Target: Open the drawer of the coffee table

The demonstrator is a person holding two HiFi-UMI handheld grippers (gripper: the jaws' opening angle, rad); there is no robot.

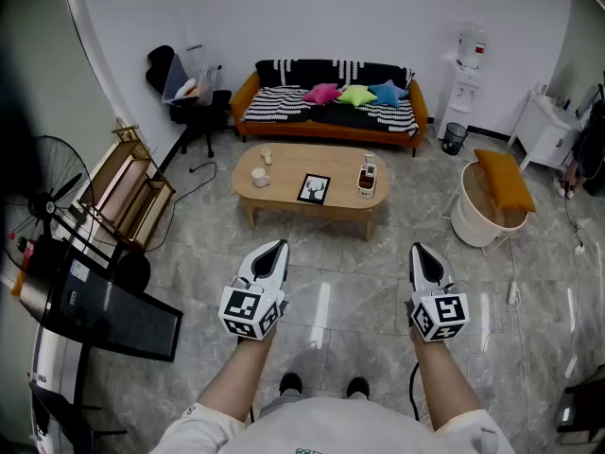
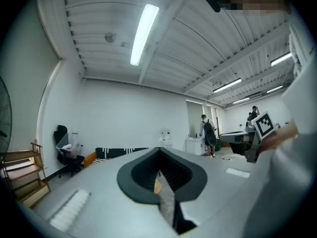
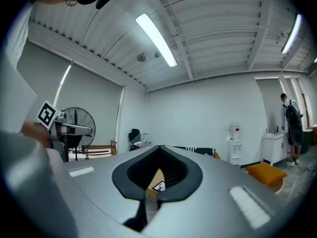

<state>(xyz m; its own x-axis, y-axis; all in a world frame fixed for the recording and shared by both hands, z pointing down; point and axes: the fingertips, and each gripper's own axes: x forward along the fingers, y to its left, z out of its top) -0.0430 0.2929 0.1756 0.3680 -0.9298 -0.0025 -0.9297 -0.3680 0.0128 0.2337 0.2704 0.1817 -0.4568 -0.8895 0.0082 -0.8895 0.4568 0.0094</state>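
The oval wooden coffee table (image 1: 284,185) stands on the tiled floor in front of an orange sofa, a few steps ahead of me. On it are two cups, a framed picture (image 1: 314,189) and a small caddy (image 1: 368,178). I cannot make out a drawer front on its near side. My left gripper (image 1: 274,248) and right gripper (image 1: 422,252) are held level side by side, well short of the table, both shut and empty. In the left gripper view only a tan sliver of the table (image 2: 157,185) shows between the jaws. The right gripper view shows the table (image 3: 154,178) through the same kind of slot.
An orange sofa (image 1: 331,126) with coloured cushions lines the back wall. A white tub (image 1: 473,225) with an orange cushion stands right of the table. At the left are a wooden rack (image 1: 128,192), a fan (image 1: 47,201) and a black stand (image 1: 113,315). Cables lie on the floor.
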